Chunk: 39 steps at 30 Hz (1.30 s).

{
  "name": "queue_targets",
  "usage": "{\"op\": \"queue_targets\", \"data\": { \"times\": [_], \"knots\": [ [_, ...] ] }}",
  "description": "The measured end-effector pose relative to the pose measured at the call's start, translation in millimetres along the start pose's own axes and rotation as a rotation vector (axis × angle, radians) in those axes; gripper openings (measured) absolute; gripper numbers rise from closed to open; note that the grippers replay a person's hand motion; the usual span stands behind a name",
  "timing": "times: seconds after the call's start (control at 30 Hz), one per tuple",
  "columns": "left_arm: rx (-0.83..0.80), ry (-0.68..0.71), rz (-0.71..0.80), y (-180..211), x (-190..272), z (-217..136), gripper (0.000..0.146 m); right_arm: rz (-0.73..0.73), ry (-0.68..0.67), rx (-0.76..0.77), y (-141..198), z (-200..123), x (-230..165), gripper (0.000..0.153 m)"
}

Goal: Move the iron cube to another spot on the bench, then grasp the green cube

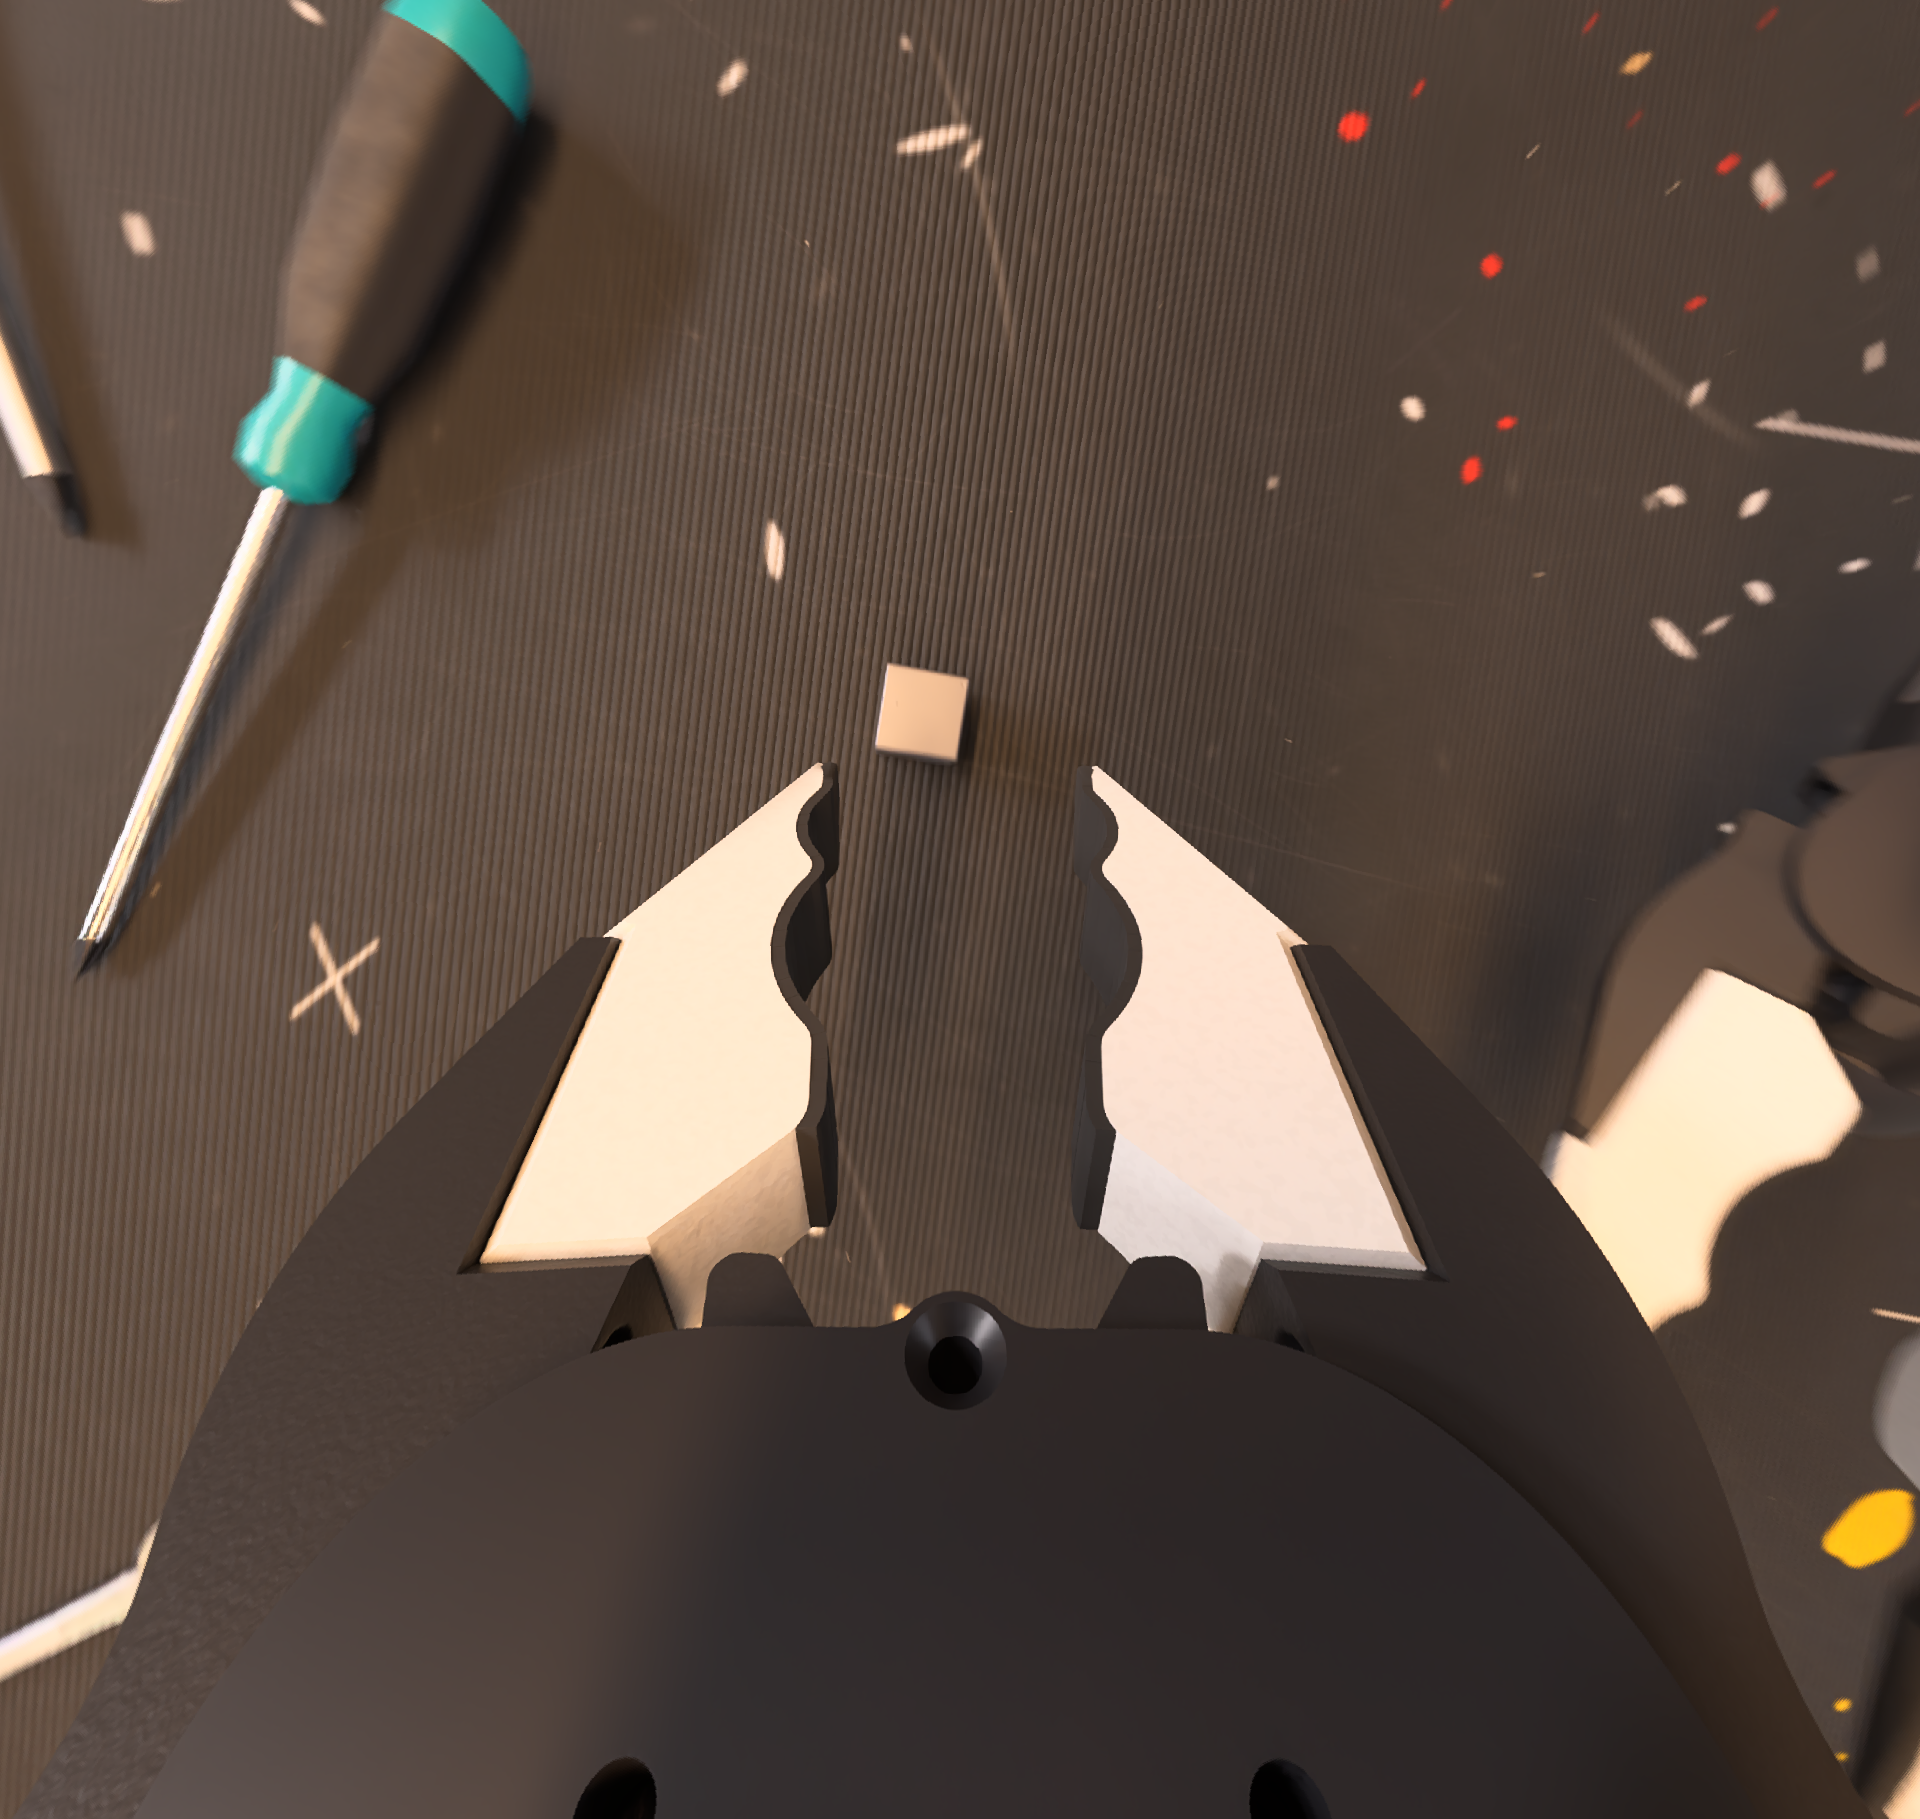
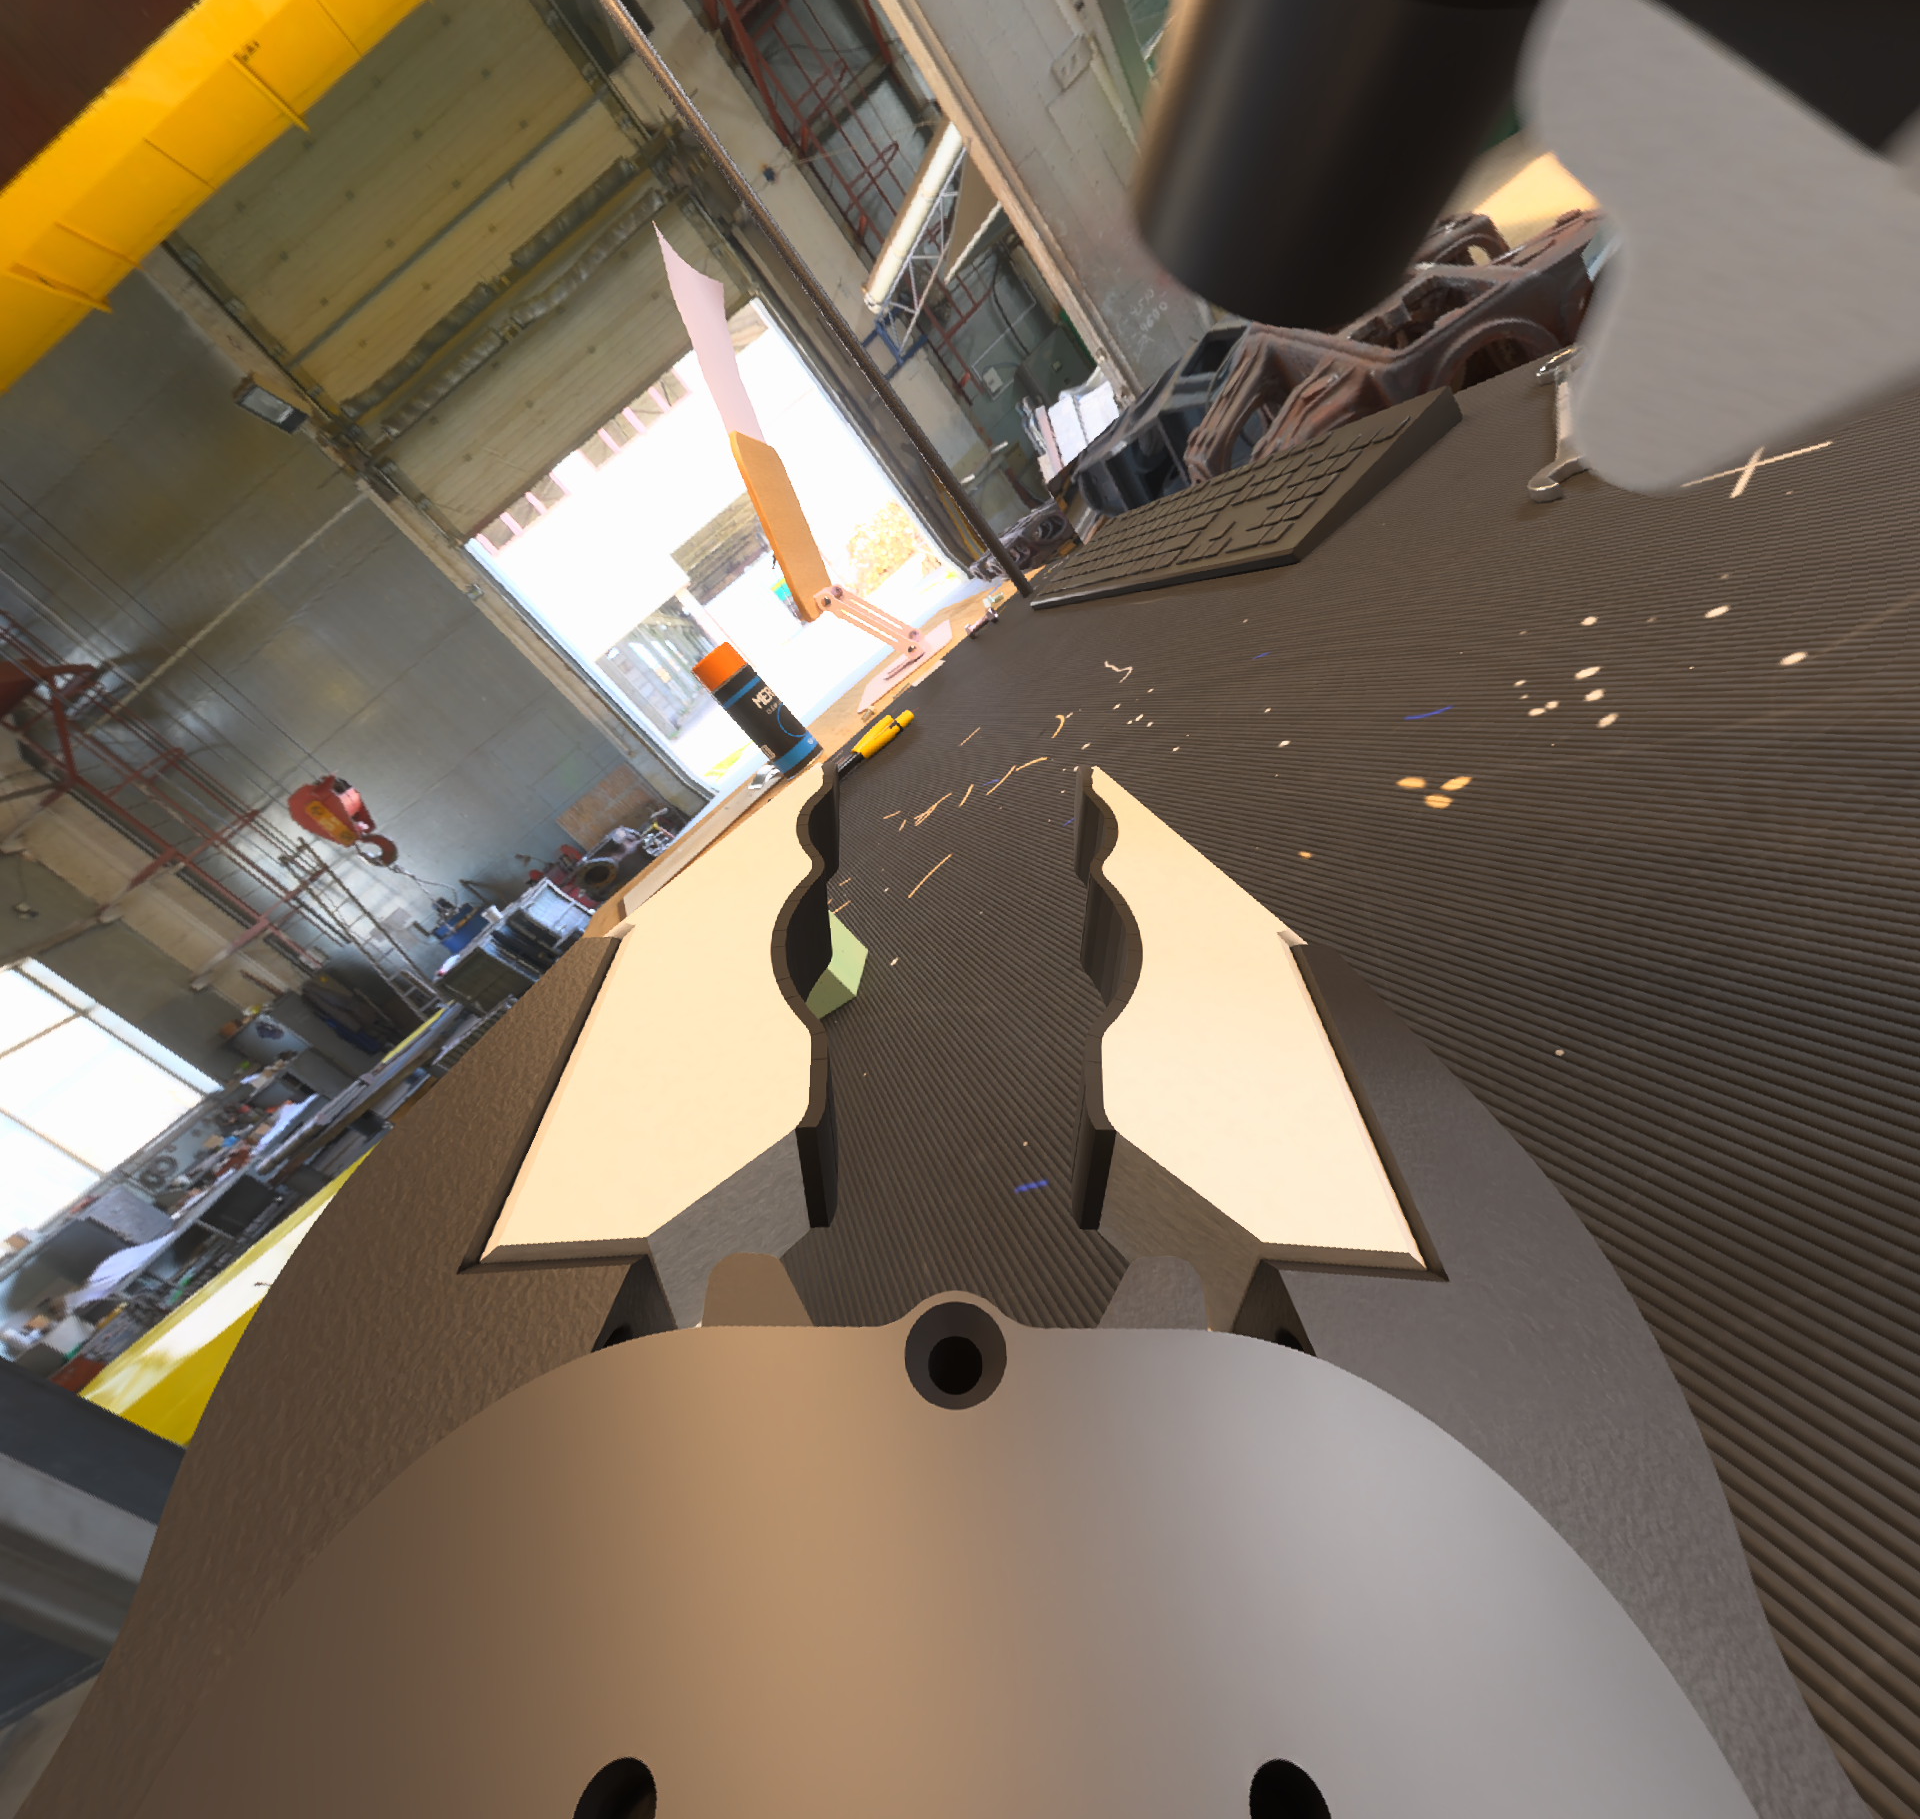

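Your left claw [image 1: 956,782] hangs open and empty over the bench [image 1: 1247,419] with the iron cube [image 1: 921,714] lying just ahead of its tips, slightly left of centre, while the green cube [image 2: 840,969] sits against your open right claw's [image 2: 956,782] left finger.

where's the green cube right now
In the right wrist view, the green cube sits on the ribbed bench mat, partly hidden behind the open right gripper's left-hand finger in the picture, not yet between the jaws.
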<state>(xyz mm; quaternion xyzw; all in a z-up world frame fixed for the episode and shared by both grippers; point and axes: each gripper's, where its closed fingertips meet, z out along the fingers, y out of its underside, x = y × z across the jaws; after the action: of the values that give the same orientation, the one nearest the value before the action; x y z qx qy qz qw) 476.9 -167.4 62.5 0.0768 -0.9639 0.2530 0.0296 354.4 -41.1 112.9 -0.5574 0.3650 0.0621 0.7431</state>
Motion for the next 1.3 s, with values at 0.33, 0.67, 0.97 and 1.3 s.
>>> {"op": "queue_targets", "data": {
  "times": [0.33, 0.67, 0.97, 1.3],
  "knots": [
    [-0.108, 0.022, 0.061, 10, -7, 44, 0.053, 0.041, -0.041, 0.029, -5, -4, -1, 0.045],
    [-0.112, 0.013, 0.169, 12, -5, 46, 0.021, 0.030, -0.022, 0.021, -4, -3, 0, 0.045],
    [0.073, -0.017, 0.046, 32, 14, -34, 0.021, 0.011, 0.012, 0.000, -1, 0, 3, 0.045],
    [0.192, -0.287, -0.501, 251, 42, -173, 0.021, -0.064, 0.108, -0.098, 14, 10, 9, 0.046]
  ]
}}
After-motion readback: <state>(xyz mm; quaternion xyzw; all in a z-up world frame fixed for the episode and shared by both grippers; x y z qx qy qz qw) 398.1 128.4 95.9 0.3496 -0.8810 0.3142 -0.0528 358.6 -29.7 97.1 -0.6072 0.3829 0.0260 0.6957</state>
